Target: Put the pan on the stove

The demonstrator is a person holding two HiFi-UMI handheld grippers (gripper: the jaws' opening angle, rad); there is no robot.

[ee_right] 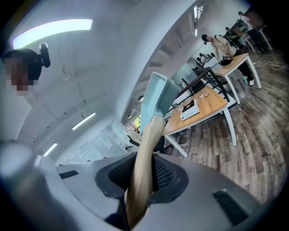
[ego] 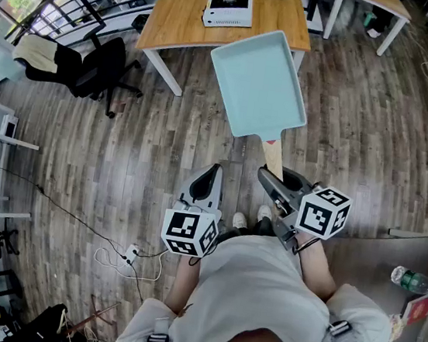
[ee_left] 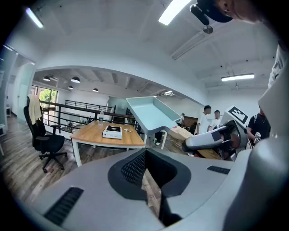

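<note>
Currently the right gripper (ee_right: 139, 189) has its jaws clamped on the wooden handle (ee_right: 145, 149) of the pale blue pan (ego: 261, 82). This grip probably serves to carry the pan body out ahead, in the air over the floor and well short of the stove (ego: 228, 8) on the wooden table (ego: 178, 25). The left gripper (ego: 215, 171) sits low beside it, jaws drawn to a thin slit with nothing between them, apparently kept in reserve. The handle's end is buried in the right jaws, the table's far edge is cut off, and the stove's burner is too small to make out.
</note>
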